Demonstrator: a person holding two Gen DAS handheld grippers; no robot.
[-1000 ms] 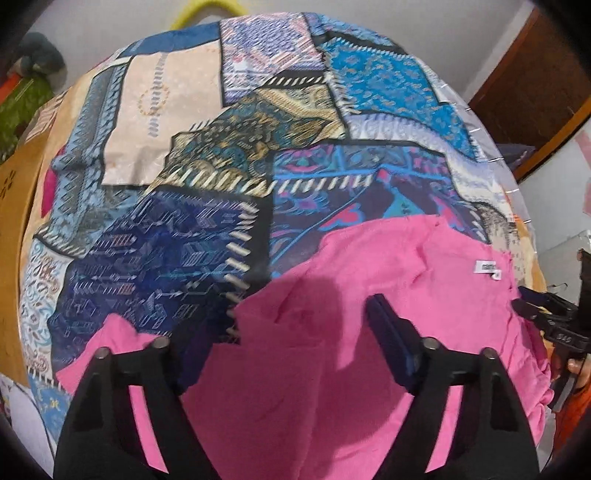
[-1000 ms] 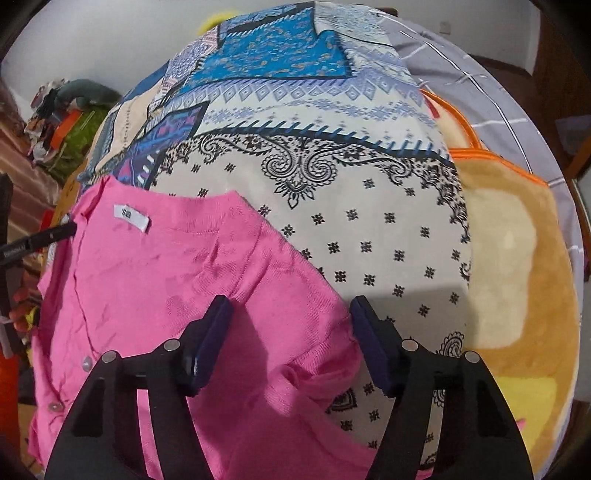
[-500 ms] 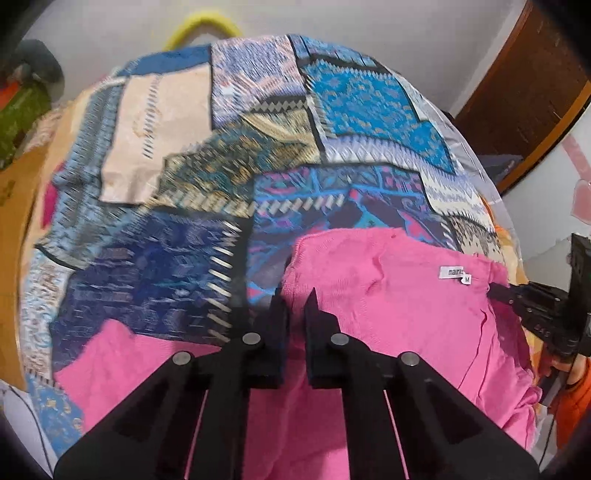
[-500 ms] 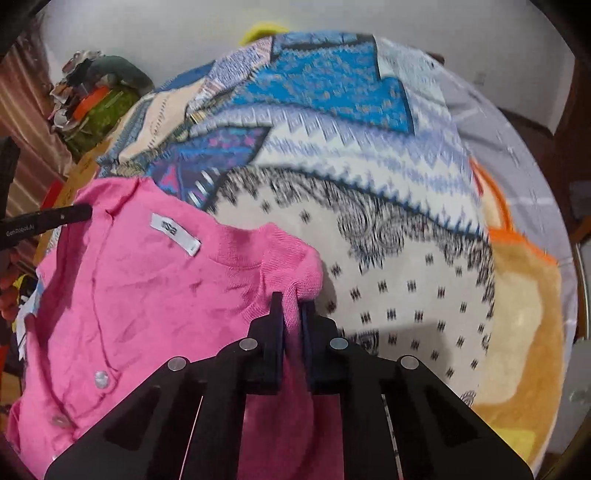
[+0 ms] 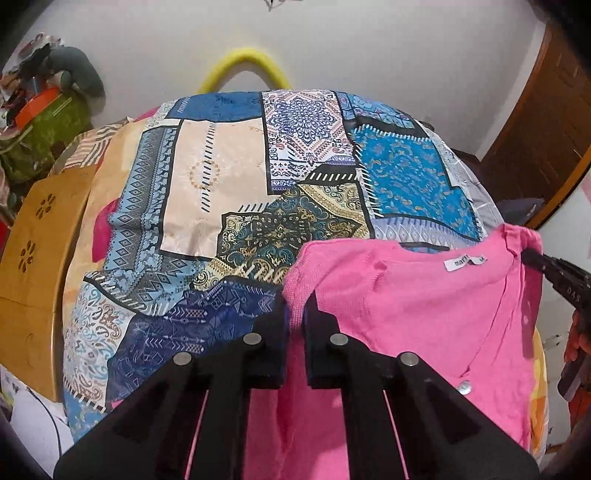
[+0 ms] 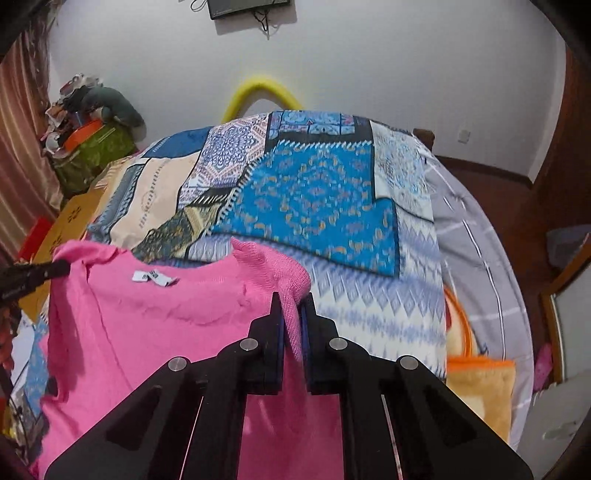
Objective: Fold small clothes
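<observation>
On right view only: wall screen (image 6: 248, 8), perhaps a monitor.

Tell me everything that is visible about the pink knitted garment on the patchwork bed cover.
The pink knitted garment looks like a soft cardigan, with a white neck label facing the cameras and pale buttons along one front edge. It is unfolded and slightly creased. Its top is raised off the patterned patchwork bed cover, with the rest hanging below. The left gripper is shut on one shoulder and the right gripper on the other, with bunched knit between the pads.
</observation>
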